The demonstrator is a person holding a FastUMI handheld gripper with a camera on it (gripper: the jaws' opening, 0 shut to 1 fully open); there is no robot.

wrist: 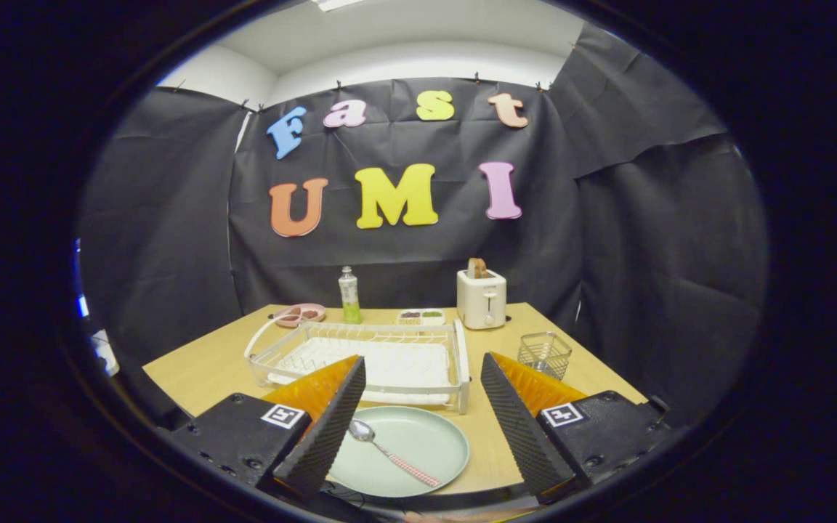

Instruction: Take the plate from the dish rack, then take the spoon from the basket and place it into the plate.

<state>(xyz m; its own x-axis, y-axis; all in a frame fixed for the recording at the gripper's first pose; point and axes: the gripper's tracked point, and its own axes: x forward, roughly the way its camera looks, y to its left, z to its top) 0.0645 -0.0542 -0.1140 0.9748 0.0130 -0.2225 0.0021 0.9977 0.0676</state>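
A wooden table (pixel 208 367) is enclosed by black cloth walls (pixel 644 276). The spoon (pixel 391 452) is laid in the green plate (pixel 426 443), near the dish rack (pixel 368 359). The gripper (pixel 422 428) is held apart above the plate, clamped on nothing.

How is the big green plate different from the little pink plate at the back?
The green plate lies close, between the open gripper fingers, in front of the dish rack; the pink plate sits beyond the rack, beside the bottle. The green plate holds a spoon; the pink plate holds something small and dark, too small to tell. Both rest flat on the wooden table.
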